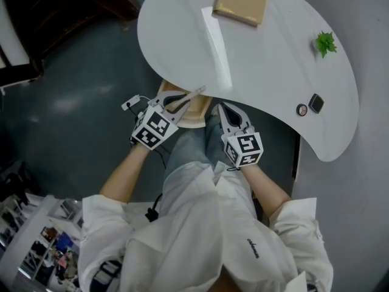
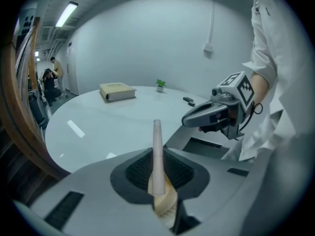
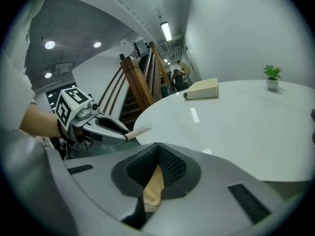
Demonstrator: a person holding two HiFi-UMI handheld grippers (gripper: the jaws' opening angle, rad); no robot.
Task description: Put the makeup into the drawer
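A slim pale-pink makeup stick point(image 1: 191, 95) juts from my left gripper point(image 1: 174, 105), which is shut on its lower end just off the white table's near edge. In the left gripper view the stick point(image 2: 157, 146) stands straight up between the dark pads point(image 2: 140, 171). My right gripper point(image 1: 220, 110) hovers beside it to the right, jaws together and empty; it also shows in the left gripper view point(image 2: 186, 120). The right gripper view has the left gripper point(image 3: 123, 135) with the stick point(image 3: 140, 130). No drawer is visible.
The curved white table point(image 1: 267, 72) carries a tan book point(image 1: 241, 2), a small green plant point(image 1: 326, 42), a round compact point(image 1: 302, 109) and a dark square case point(image 1: 316, 103). A pale wooden piece point(image 1: 196, 115) lies below the grippers, above the person's knees. Dark floor at left.
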